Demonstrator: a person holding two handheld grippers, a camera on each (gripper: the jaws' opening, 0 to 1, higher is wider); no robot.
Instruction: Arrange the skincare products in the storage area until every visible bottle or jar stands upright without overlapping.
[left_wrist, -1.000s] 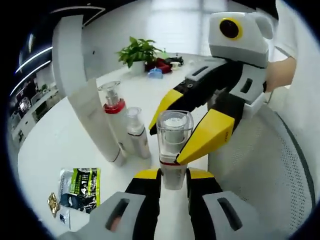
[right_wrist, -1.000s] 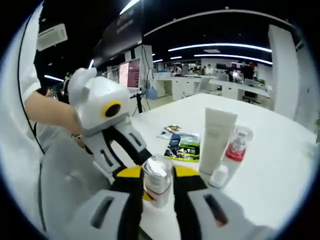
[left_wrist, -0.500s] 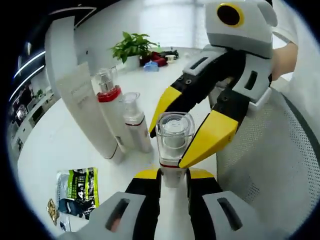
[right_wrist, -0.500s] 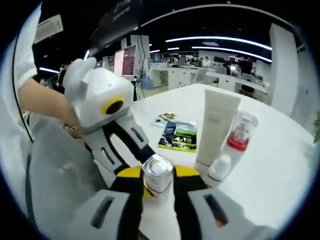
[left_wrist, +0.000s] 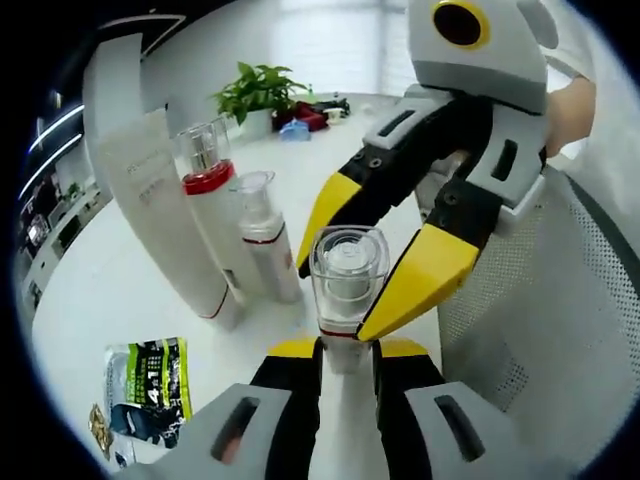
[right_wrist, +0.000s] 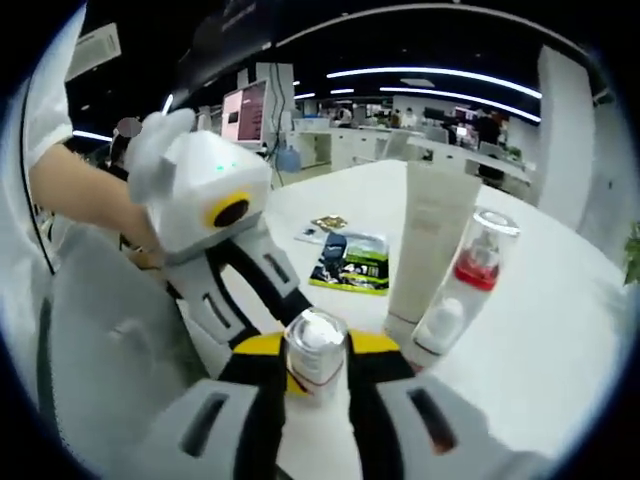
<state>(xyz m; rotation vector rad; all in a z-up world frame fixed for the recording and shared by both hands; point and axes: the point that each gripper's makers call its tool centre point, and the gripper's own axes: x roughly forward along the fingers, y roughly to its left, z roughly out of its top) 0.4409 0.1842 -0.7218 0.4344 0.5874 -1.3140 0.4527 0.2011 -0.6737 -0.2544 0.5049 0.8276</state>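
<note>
A small bottle with a clear cap and red collar (left_wrist: 347, 280) stands upright between my left gripper's (left_wrist: 347, 350) jaws, which are shut on its body. My right gripper (left_wrist: 338, 292) comes in from the upper right, its yellow fingers (left_wrist: 420, 270) on either side of the cap. In the right gripper view the same bottle (right_wrist: 315, 352) sits between my right gripper's (right_wrist: 315, 348) jaws, and the left gripper (right_wrist: 296, 318) reaches in from the left. A white tube (left_wrist: 165, 215), a red-collared pump bottle (left_wrist: 210, 200) and a small clear-capped bottle (left_wrist: 262, 240) stand upright close together on the white table (left_wrist: 100, 290).
A green and black sachet (left_wrist: 150, 375) lies flat near the table's edge, also seen beyond the tube (right_wrist: 350, 262). A potted plant (left_wrist: 258, 92) and small items sit at the far end. A grey mesh chair (left_wrist: 520, 300) is beside the table. A person's arm (right_wrist: 85, 200) holds the left gripper.
Both views have drawn nearer to the standing tube and bottles, which now look larger. The held bottle stays between both grippers as before.
</note>
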